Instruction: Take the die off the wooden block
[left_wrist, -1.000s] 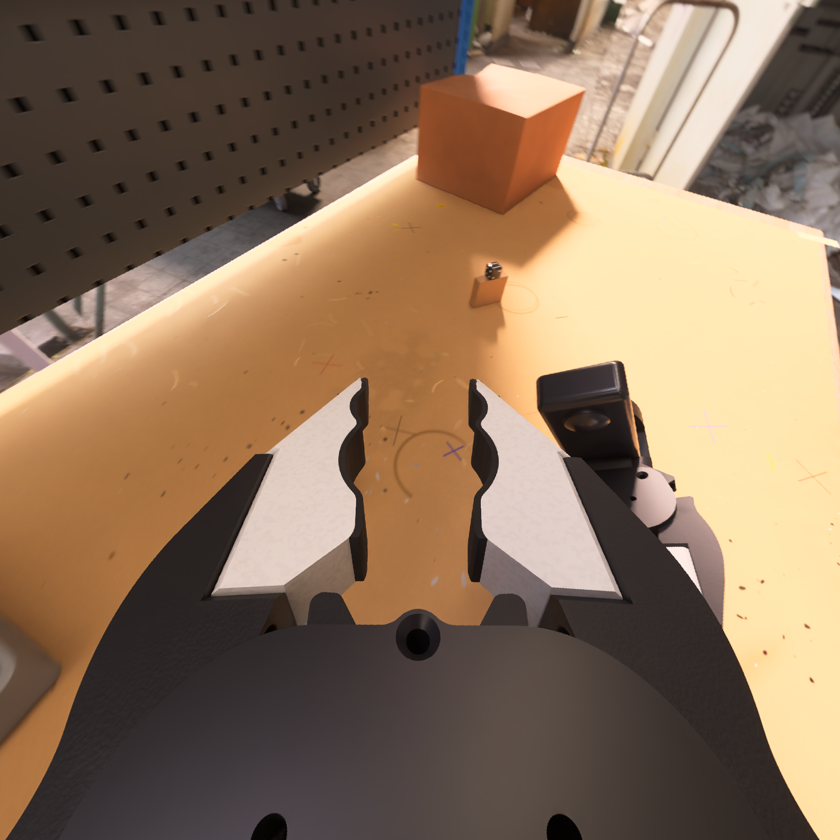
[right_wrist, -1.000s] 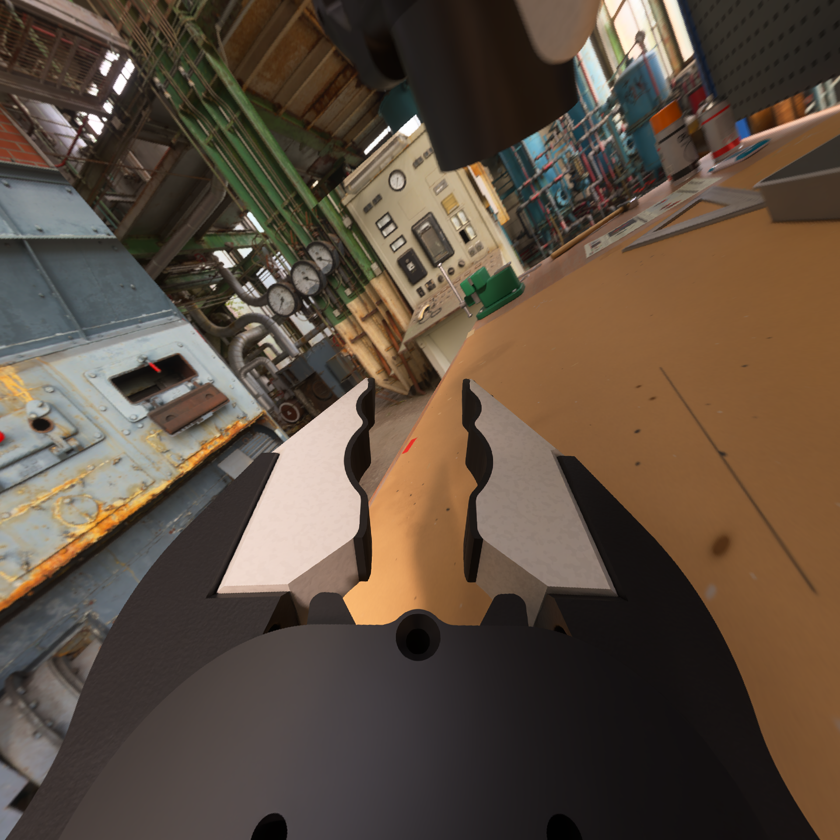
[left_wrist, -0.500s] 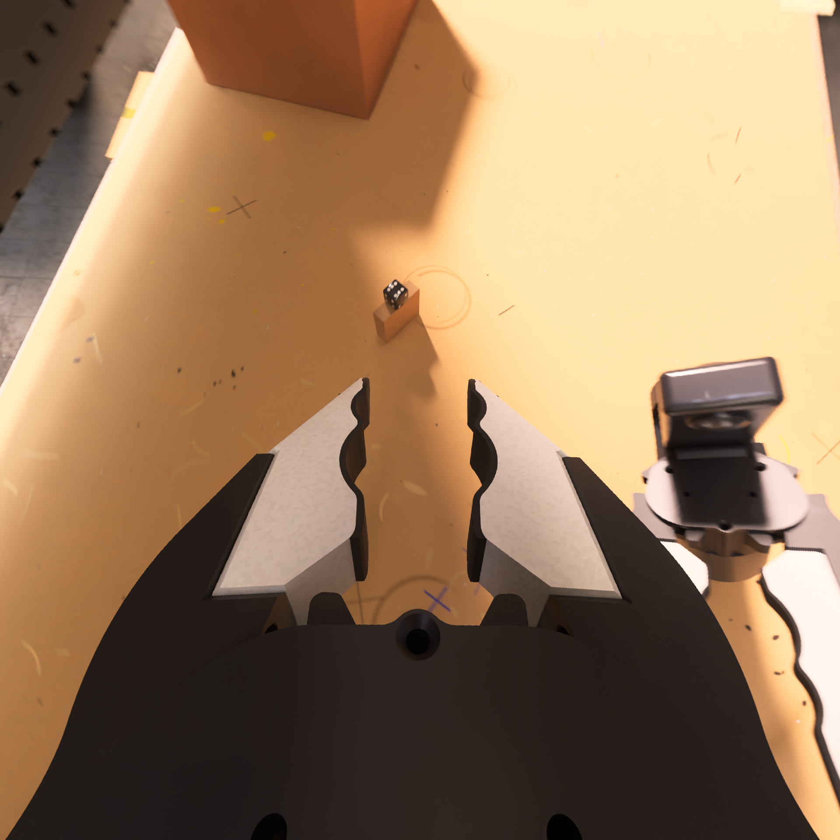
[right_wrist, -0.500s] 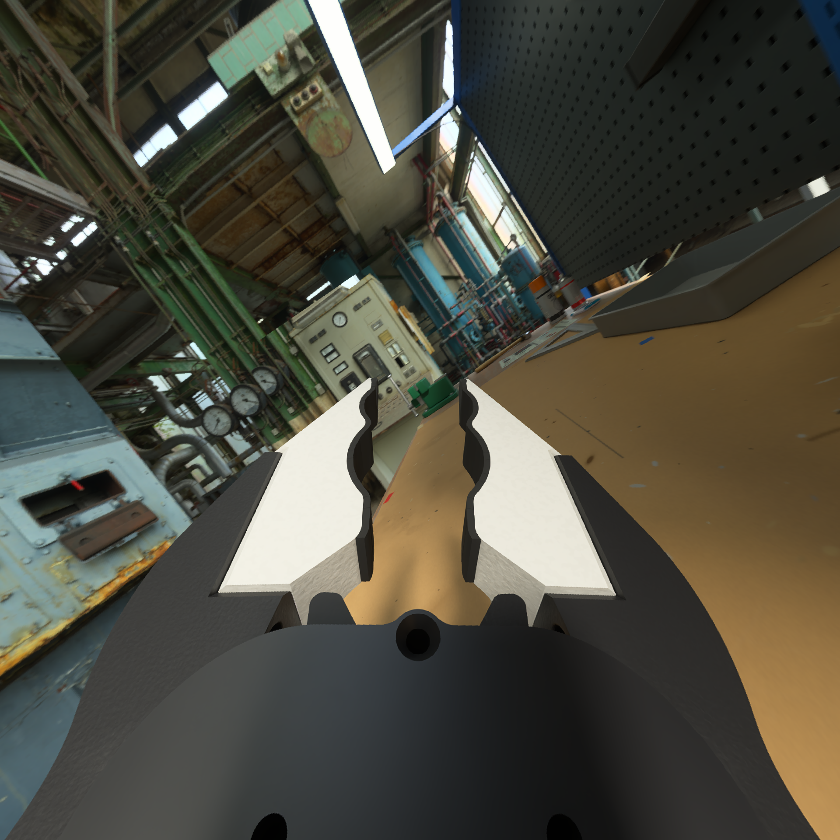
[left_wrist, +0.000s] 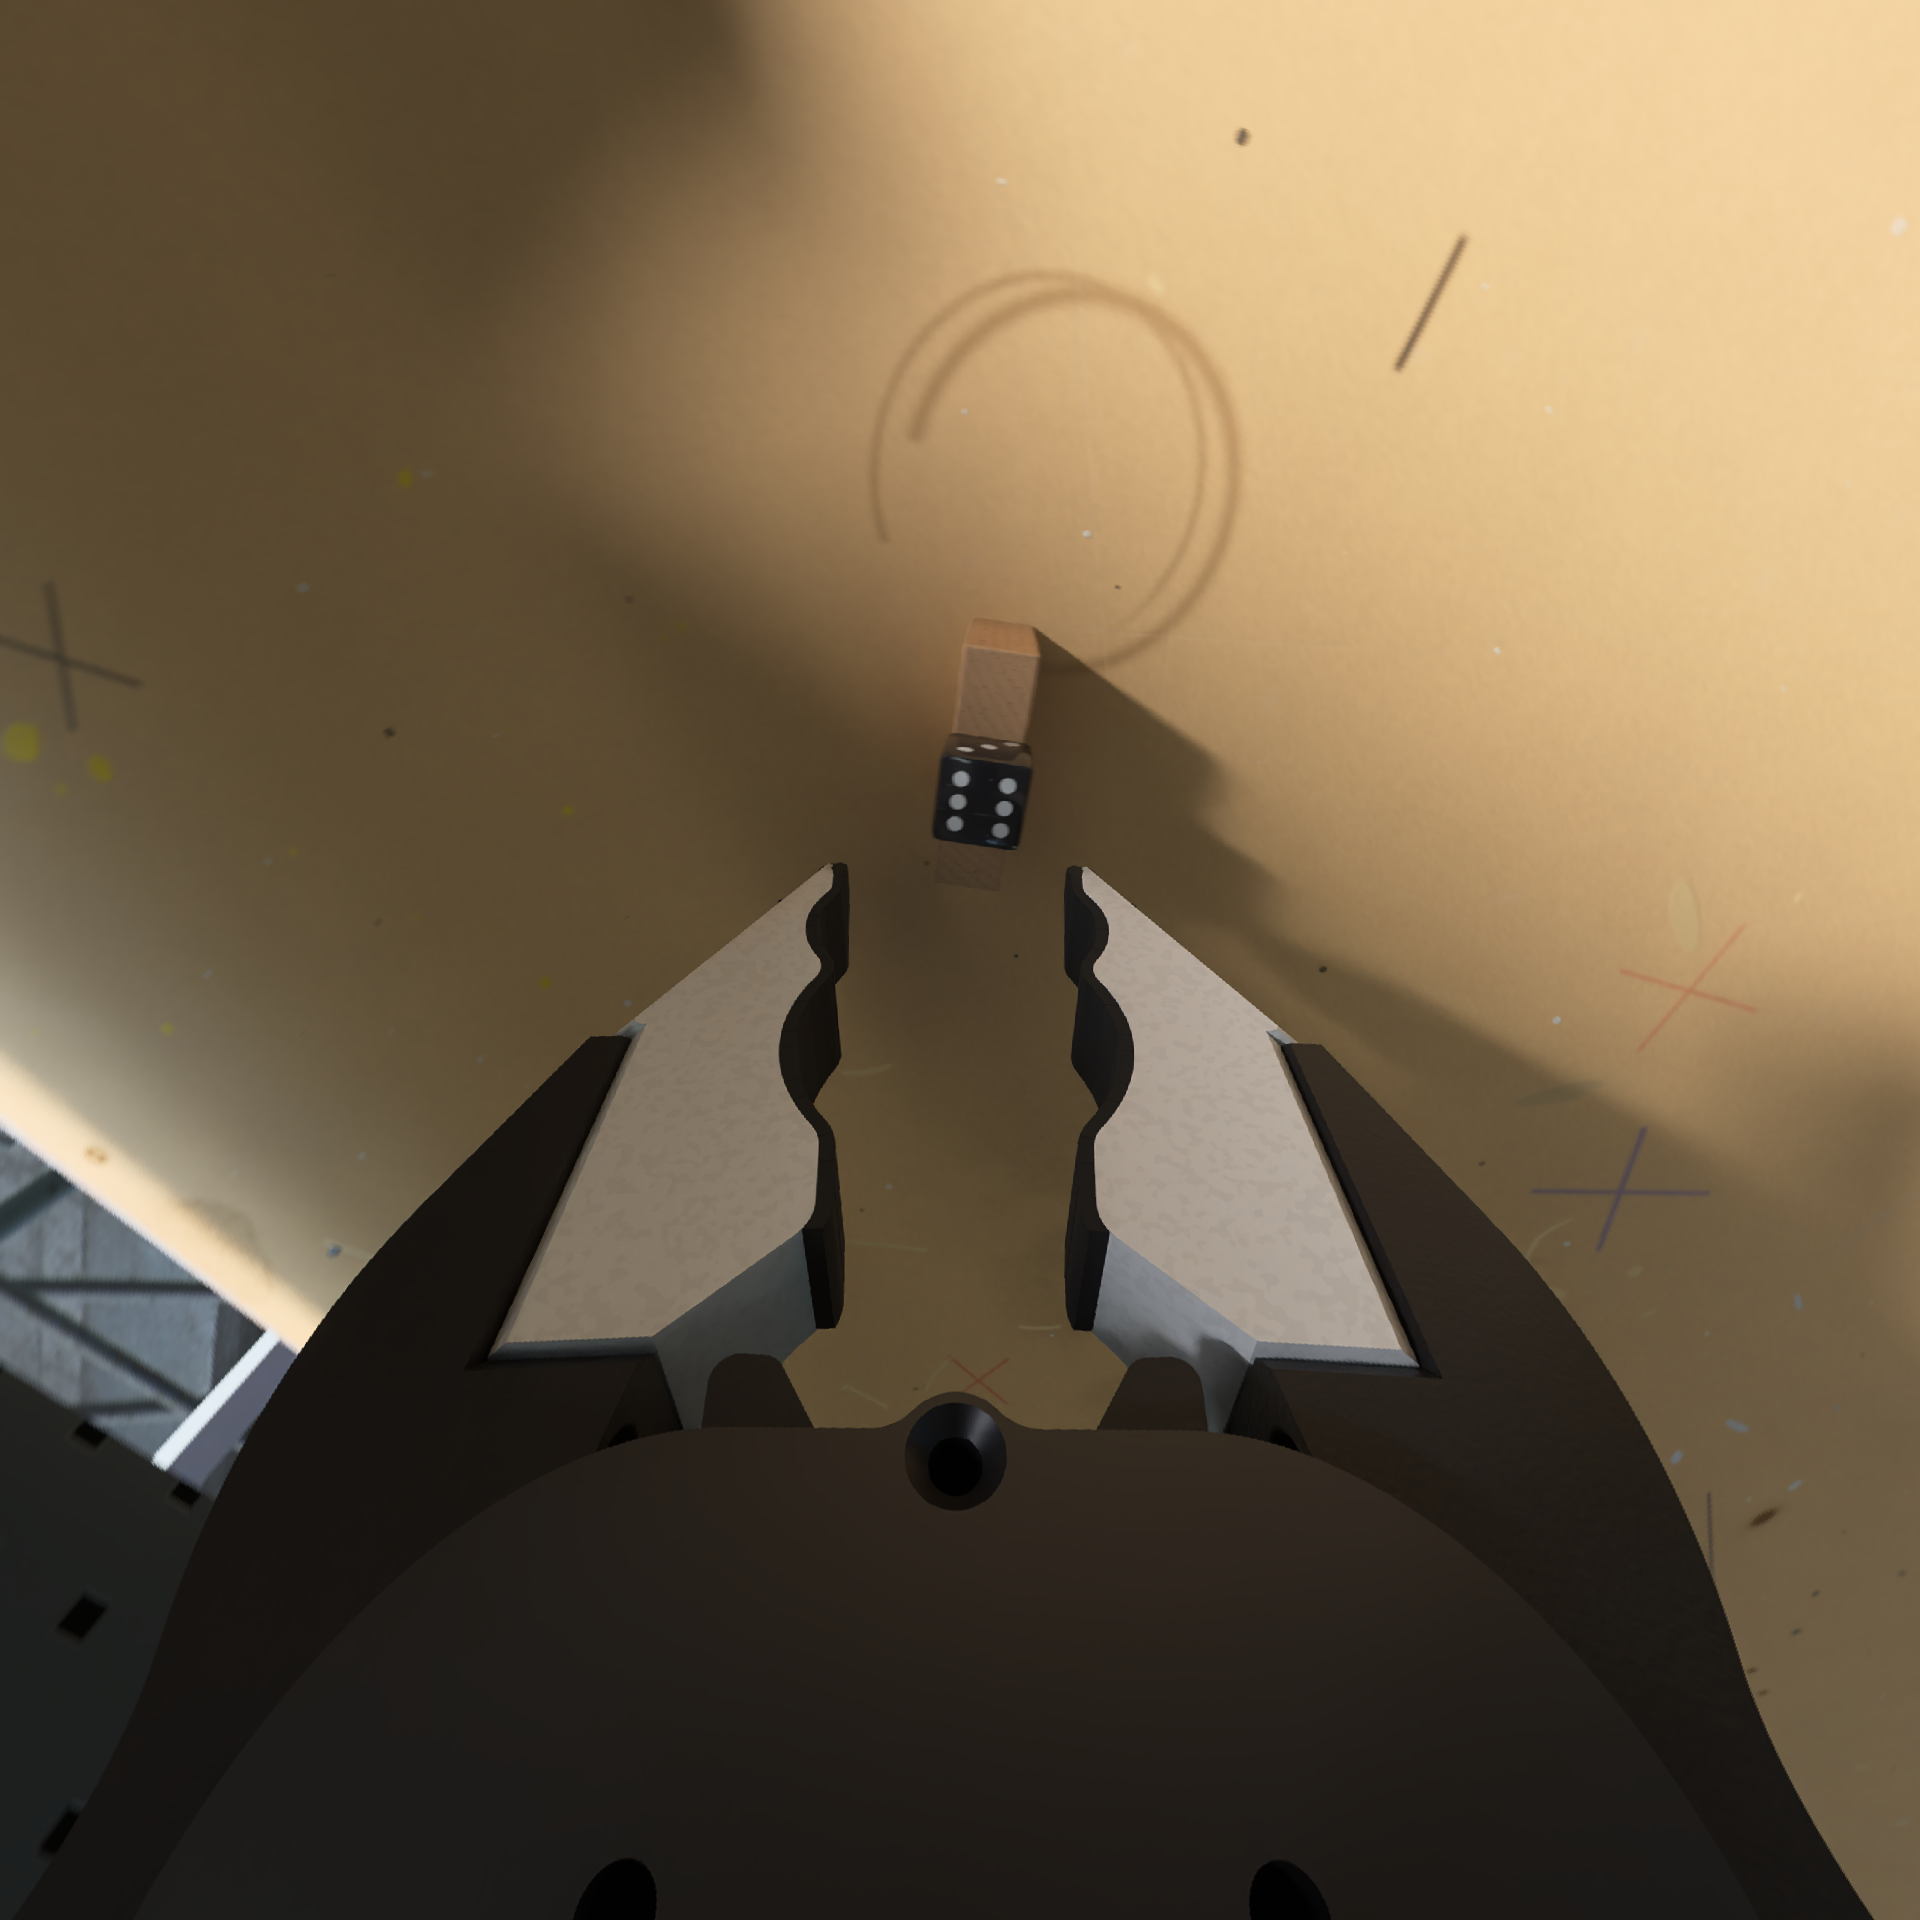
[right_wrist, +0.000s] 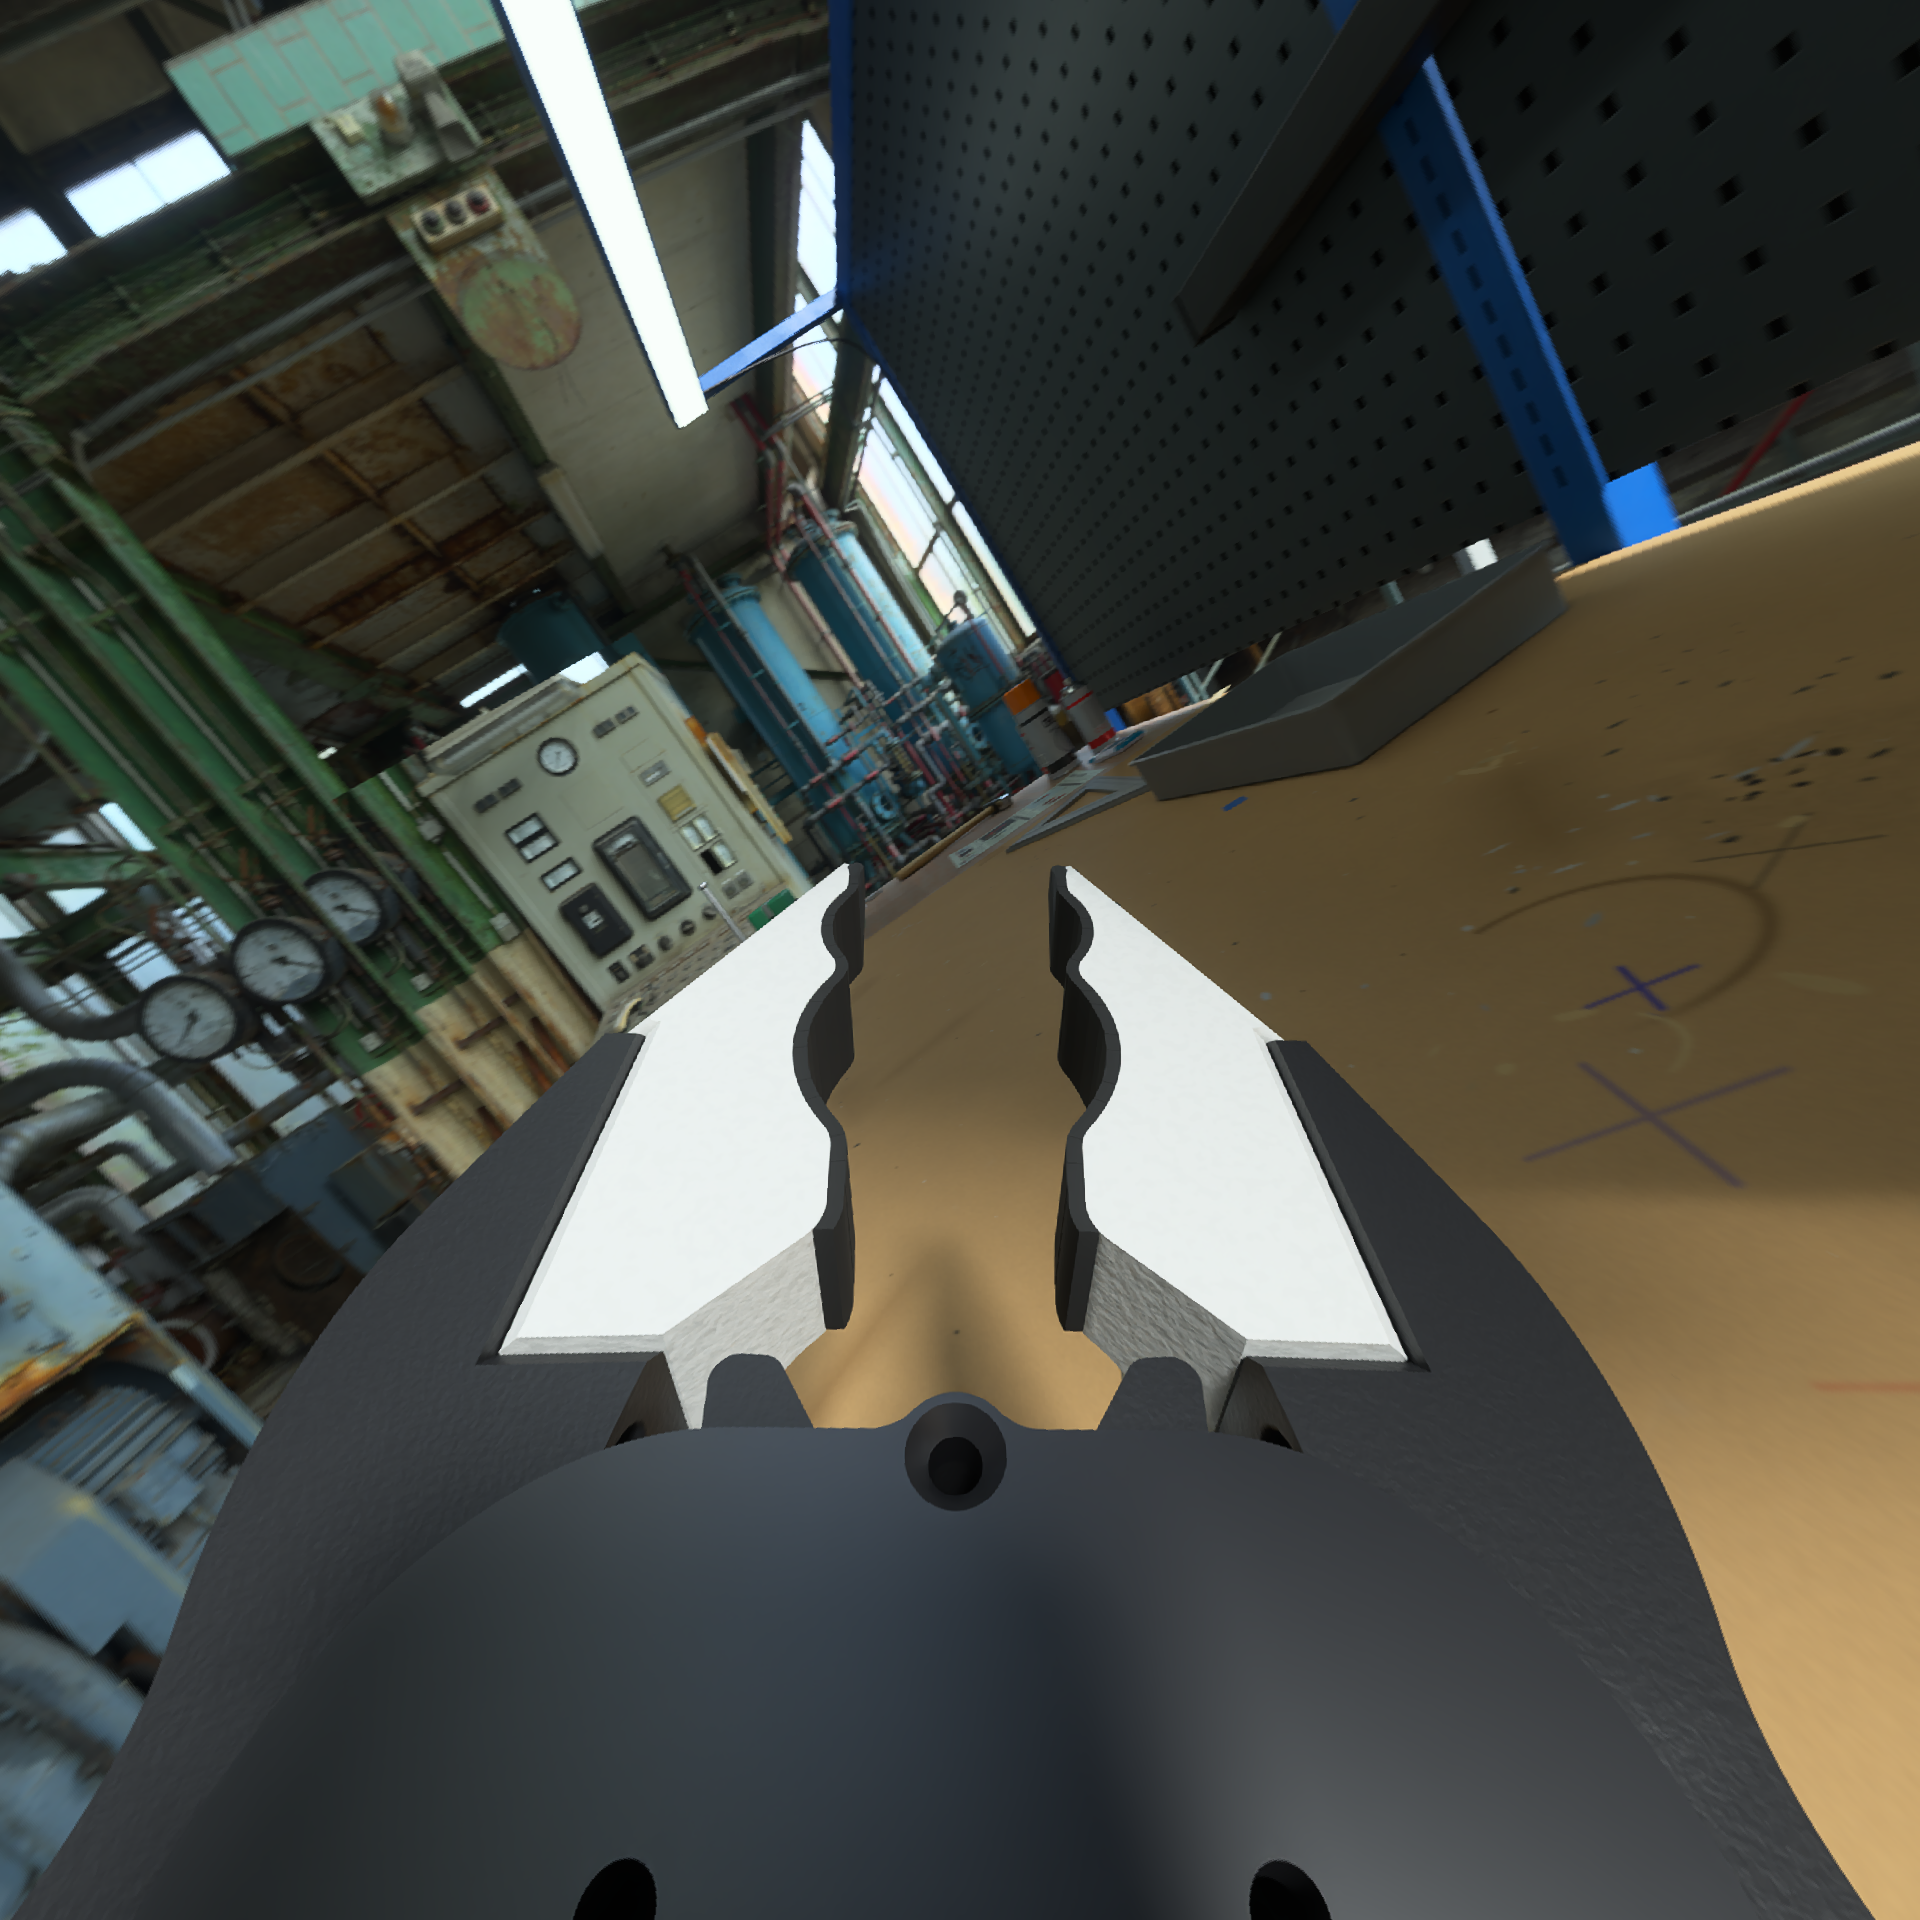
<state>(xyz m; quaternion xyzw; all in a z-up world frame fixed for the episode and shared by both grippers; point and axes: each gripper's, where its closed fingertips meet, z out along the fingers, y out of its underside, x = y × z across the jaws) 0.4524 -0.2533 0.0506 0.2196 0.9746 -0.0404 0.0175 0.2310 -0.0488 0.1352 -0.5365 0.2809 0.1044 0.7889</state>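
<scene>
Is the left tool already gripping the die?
No, the left tool is open and short of the die, which sits on the wooden block.

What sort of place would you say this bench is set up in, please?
Most likely an industrial workshop or plant hall: a marked-up wooden workbench backed by a dark pegboard, with a control cabinet, round pressure gauges and blue tanks beyond.
</scene>
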